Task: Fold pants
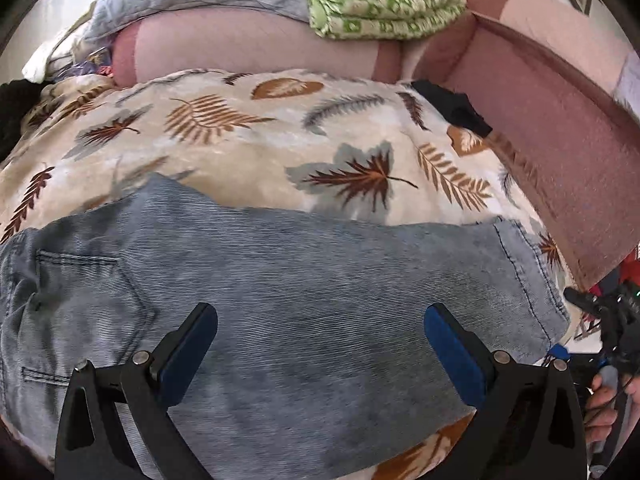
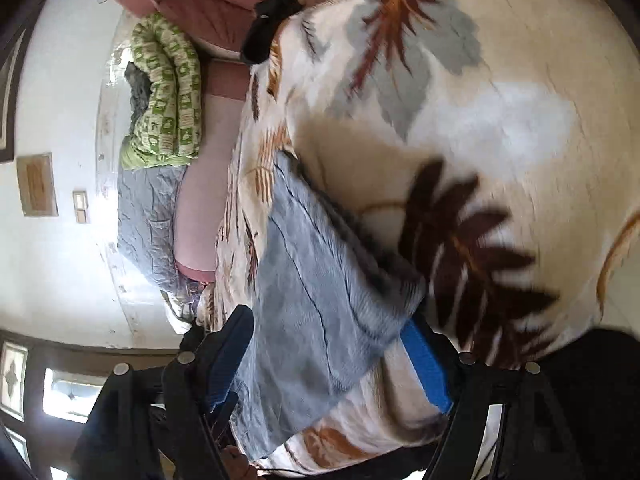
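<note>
Pants [image 1: 280, 280] lie on leaf-print blanket [image 1: 240, 140], apparently over sofa [image 1: 560, 140].

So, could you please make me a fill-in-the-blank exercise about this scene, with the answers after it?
1. The jeans lie on a blanket printed with ____.
2. The pads of the left tongs are coloured ____.
3. The folded quilt on the sofa back is white and ____.
4. The jaws of the right tongs stand ____.

Answers: leaves; blue; green; open
</note>
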`<state>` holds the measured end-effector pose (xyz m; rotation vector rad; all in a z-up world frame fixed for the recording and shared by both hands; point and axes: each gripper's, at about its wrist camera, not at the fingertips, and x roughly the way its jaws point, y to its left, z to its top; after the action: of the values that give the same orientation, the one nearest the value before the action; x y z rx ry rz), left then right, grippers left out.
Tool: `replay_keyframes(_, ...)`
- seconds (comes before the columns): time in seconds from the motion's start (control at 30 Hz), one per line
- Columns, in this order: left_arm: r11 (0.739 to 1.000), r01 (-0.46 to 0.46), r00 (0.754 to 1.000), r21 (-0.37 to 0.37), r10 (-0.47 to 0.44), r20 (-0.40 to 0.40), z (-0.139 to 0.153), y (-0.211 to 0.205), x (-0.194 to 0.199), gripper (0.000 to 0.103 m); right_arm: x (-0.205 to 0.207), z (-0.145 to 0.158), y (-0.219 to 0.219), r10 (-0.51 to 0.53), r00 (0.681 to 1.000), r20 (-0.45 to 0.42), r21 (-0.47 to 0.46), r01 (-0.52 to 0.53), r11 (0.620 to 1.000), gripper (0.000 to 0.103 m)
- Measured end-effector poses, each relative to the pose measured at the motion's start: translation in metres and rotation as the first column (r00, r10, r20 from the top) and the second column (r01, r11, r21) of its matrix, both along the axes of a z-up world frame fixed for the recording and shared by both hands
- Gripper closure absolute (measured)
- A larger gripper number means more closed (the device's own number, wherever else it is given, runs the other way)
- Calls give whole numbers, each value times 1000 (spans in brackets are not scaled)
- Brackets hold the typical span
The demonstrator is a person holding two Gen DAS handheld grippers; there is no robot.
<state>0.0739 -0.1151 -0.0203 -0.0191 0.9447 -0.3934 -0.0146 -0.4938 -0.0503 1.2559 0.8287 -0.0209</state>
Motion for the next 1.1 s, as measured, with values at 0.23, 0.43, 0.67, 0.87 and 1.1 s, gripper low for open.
replay_keyframes(0.23, 989, -34, 995, 144, 47, -86, -33, -26, 17, 0, 3, -6, -5, -12, 998, -62, -58, 8, 998, 60)
replay_keyframes(0.43, 975, -26, 997, 219, 40, -61, -39, -34, 12, 0, 0, -5, -7, 8, 996, -92, -114, -19, 993, 71)
replay_keyframes(0.67, 975, -26, 997, 222, 43, -70, -39, -33, 13, 0, 2, -7, -11, -5, 994, -109, -70, -3, 998, 71)
replay_keyframes(0.87, 976, -26, 999, 218, 35, -39, -30, -35, 5, 0, 7, -3, -10, 26, 992, -127, -102, -39, 994, 72)
replay_keyframes(1.1, 953, 9, 999, 304, 7, -53, -49, -45, 9, 0, 23, 57, 22, 96, 987, -131, -400, -141, 906, 78)
